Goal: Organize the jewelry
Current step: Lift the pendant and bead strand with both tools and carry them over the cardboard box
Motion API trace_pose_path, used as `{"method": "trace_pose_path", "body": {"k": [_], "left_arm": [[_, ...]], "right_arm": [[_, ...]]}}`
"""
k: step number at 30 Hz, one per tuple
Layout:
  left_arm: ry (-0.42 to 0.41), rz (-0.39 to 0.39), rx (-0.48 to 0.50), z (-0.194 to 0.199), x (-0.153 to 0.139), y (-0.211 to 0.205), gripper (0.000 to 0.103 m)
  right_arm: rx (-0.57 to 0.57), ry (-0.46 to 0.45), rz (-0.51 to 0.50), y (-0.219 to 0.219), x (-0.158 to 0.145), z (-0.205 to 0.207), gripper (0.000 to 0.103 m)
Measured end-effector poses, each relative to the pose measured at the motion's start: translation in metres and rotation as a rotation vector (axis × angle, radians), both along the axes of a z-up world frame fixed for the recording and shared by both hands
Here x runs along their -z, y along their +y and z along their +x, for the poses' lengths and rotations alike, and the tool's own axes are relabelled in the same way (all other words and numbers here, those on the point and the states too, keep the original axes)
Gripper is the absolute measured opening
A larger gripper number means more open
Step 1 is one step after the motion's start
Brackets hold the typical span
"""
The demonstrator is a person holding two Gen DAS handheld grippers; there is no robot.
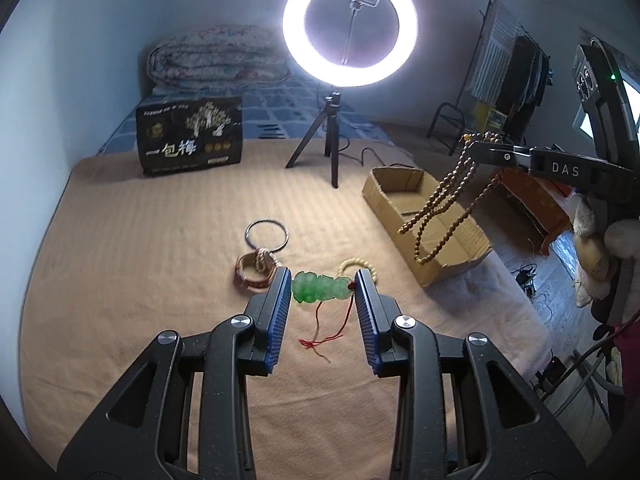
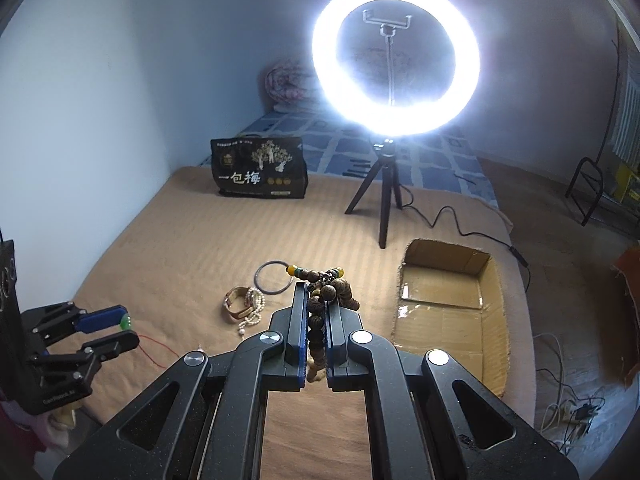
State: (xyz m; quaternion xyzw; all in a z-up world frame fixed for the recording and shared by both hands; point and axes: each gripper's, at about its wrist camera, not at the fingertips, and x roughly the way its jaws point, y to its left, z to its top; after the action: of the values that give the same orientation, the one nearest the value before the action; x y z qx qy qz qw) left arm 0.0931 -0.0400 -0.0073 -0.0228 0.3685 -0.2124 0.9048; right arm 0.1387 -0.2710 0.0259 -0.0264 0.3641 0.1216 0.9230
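Blanket [image 1: 140,280]: tan, ribbed weave, broad bare stretch left of the cardboard box.
Cardboard box [image 1: 460,256]: shallow corrugated tray, flaps up, at the blanket's right edge.
Right gripper [image 2: 317,320]: jaws together, clamped on a wooden bead strand [image 1: 440,200] whose loops dangle above the box.
Left gripper [image 1: 322,288]: blue ridged pads clamped on a translucent green carved pendant [image 1: 320,289], red cord trailing, left of the box.
Thin metal bangle [image 1: 267,233]: left of the box, beside a brown bracelet [image 1: 254,274].
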Motion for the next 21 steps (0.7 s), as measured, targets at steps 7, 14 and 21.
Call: {"method": "trace_pose_path", "body": {"k": [7, 14, 21], "left_arm": [[-0.029, 0.002, 0.051, 0.009, -0.012, -0.030, 0.033], [-0.040, -0.011, 0.111, 0.029, -0.017, -0.071, 0.033], [-0.049, -0.014, 0.170, 0.050, -0.018, -0.114, 0.033]], "right_arm": [[0.035, -0.017, 0.007, -0.027, -0.007, -0.002, 0.005], [0.089, -0.026, -0.006, -0.060, -0.007, 0.002, 0.005], [0.142, -0.025, -0.020, -0.093, -0.002, 0.014, 0.005]]}}
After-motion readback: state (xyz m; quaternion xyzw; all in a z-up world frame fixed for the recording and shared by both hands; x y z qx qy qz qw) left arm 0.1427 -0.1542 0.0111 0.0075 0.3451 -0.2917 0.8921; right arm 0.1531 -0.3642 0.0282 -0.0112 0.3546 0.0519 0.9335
